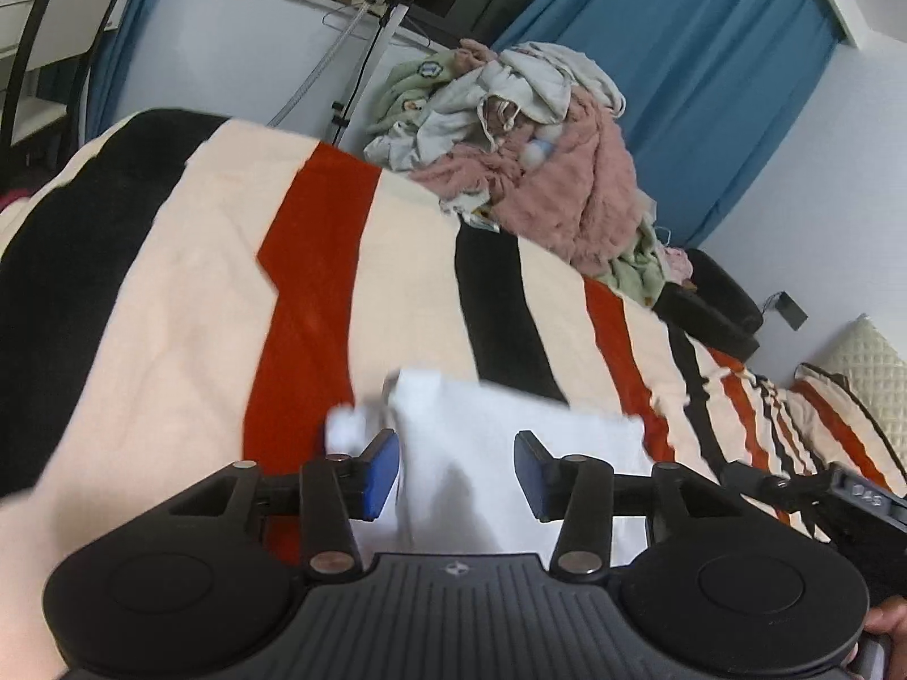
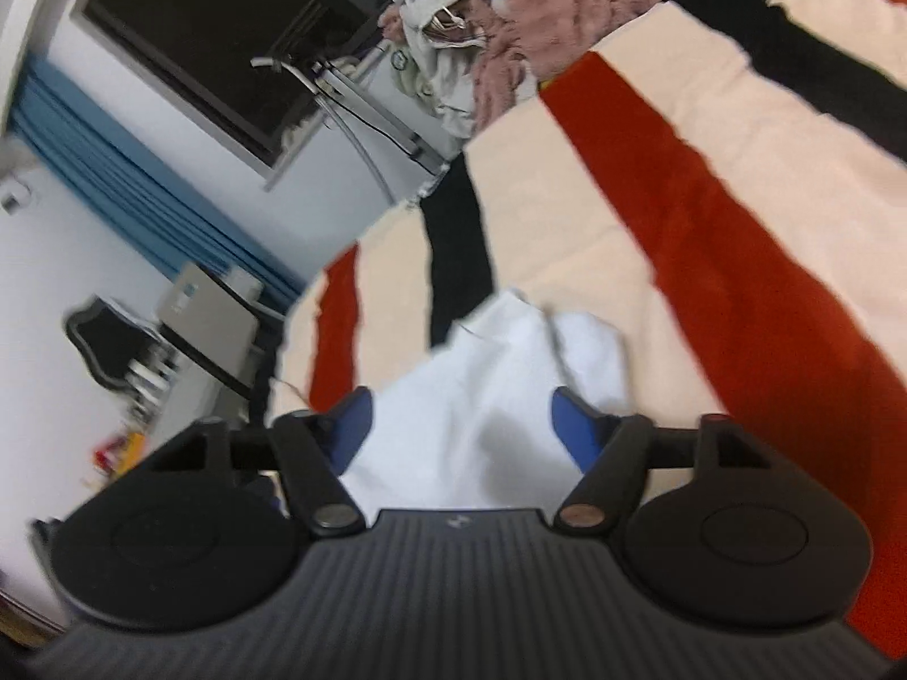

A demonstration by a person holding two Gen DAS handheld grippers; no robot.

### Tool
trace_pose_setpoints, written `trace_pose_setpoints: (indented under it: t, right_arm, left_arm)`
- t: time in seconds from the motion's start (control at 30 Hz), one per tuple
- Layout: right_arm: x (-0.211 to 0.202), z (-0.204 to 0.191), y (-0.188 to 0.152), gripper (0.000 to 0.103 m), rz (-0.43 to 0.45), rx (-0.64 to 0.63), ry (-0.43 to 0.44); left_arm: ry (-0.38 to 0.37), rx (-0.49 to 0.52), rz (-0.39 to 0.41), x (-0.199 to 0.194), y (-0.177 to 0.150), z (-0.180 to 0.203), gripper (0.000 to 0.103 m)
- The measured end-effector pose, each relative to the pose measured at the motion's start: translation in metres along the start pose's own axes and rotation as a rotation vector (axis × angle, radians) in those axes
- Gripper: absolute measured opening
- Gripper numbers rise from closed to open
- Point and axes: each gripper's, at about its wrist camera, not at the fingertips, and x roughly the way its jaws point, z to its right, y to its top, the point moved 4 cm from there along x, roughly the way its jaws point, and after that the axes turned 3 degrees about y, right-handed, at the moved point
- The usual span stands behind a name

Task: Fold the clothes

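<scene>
We find the striped blanket (image 1: 170,294) bearing a heap of unfolded clothes (image 1: 527,147) at its far edge: work remains. A white garment (image 1: 510,442), seemingly partly folded, lies near. Left gripper (image 1: 456,467) and right gripper (image 2: 462,425) stand spread over it, gripping nothing.

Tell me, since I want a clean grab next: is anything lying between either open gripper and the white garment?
Nothing visible does. The white garment lies on the striped blanket directly ahead of the left gripper and the right gripper, both open. The clothes pile sits far behind.
</scene>
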Motion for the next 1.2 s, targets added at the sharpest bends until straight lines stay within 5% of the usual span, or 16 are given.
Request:
trace_pose_setpoints:
  t: [0.1, 0.23, 0.3, 0.43, 0.53, 0.77, 1.07, 1.17, 1.2]
  right_arm:
    - [-0.002, 0.003, -0.011, 0.062, -0.003, -0.080, -0.078]
    - [0.021, 0.009, -0.022, 0.039, -0.039, -0.135, -0.147]
    - [0.030, 0.009, -0.031, 0.036, -0.042, -0.192, -0.185]
    - [0.029, 0.002, -0.038, 0.014, -0.014, -0.290, -0.217]
    - [0.022, -0.008, -0.043, 0.010, 0.023, -0.374, -0.270]
    - [0.033, 0.002, -0.051, 0.010, -0.011, -0.397, -0.312]
    - [0.002, -0.008, -0.049, 0.014, 0.054, -0.299, -0.281]
    - [-0.017, -0.018, -0.053, 0.042, 0.088, -0.292, -0.250]
    - [-0.024, -0.021, -0.055, 0.060, 0.101, -0.286, -0.234]
  left_arm:
    - [0.001, -0.017, -0.030, -0.003, -0.017, -0.004, 0.049]
    - [0.026, 0.030, -0.047, 0.005, -0.033, -0.003, 0.045]
    - [0.033, 0.060, -0.038, 0.006, -0.037, 0.001, 0.039]
    - [0.066, 0.116, -0.023, 0.005, -0.045, 0.007, 0.011]
    - [0.100, 0.158, -0.014, 0.005, -0.052, 0.012, 0.009]
    - [0.176, 0.252, 0.007, 0.003, -0.067, 0.023, 0.010]
    - [0.149, 0.200, 0.005, -0.026, -0.062, 0.026, 0.017]
    - [0.138, 0.195, 0.033, -0.046, -0.062, 0.035, 0.036]
    - [0.131, 0.191, 0.039, -0.054, -0.063, 0.038, 0.040]
